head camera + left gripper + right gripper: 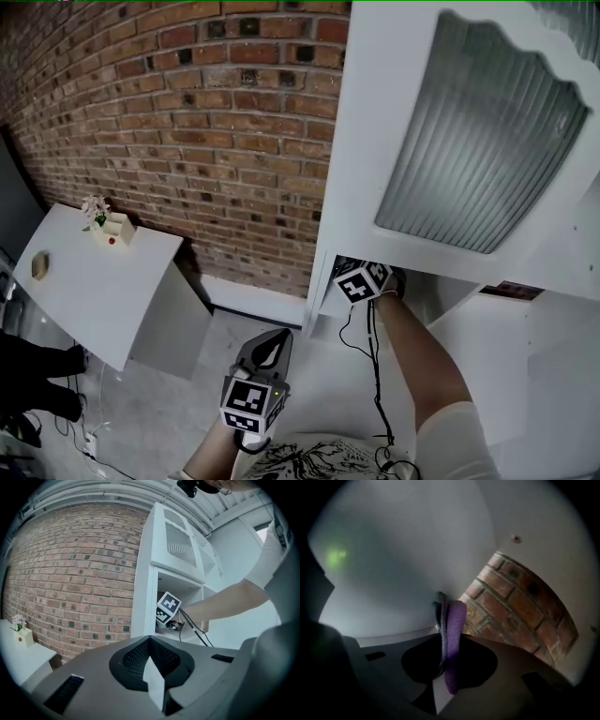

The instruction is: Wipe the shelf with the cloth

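R gripper (444, 641) jaws clamped on purple cloth (454, 616), inside shelf (393, 573) nook by back corner. L gripper (151, 644) jaws closed, empty, outside. Best: press cloth flat, overlapping strokes back-to-front.

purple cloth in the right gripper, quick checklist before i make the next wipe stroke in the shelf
1. Purple cloth clamped in the right gripper: ok.
2. Right gripper inside the open compartment of the white cabinet: ok.
3. Cloth pressed flat on the white shelf surface: cannot tell.
4. Left gripper shut, empty, outside the cabinet: ok.
5. Black cable hanging outside the compartment, away from the cloth: ok.
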Action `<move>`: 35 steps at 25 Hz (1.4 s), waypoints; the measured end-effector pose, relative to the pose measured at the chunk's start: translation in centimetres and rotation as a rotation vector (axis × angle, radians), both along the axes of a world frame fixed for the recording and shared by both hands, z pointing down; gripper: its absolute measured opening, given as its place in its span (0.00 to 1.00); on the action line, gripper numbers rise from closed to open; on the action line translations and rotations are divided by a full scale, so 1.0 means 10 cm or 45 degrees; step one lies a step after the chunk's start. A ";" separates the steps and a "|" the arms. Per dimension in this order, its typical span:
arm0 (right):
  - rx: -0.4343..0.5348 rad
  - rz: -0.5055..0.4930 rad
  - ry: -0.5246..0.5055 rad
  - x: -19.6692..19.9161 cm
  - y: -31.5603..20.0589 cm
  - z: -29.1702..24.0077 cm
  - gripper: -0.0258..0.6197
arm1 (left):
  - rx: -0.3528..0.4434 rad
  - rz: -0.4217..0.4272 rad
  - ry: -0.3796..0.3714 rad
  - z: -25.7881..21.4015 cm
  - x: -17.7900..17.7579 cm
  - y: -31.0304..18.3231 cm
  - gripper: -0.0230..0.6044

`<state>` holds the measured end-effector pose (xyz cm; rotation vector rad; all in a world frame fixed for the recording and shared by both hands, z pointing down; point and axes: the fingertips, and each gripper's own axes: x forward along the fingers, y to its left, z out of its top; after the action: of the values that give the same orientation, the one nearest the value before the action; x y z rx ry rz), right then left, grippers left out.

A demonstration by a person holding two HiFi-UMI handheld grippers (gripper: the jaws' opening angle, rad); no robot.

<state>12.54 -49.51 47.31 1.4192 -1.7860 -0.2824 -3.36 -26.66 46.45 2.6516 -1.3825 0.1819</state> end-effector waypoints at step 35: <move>-0.549 -0.504 0.436 -0.39 1.80 0.40 0.16 | 0.007 0.012 0.024 -0.11 0.01 0.61 0.06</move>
<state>8.62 -31.50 51.30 0.6681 -1.6978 -0.3007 -3.24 -20.61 45.34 2.6579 -1.3665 0.1536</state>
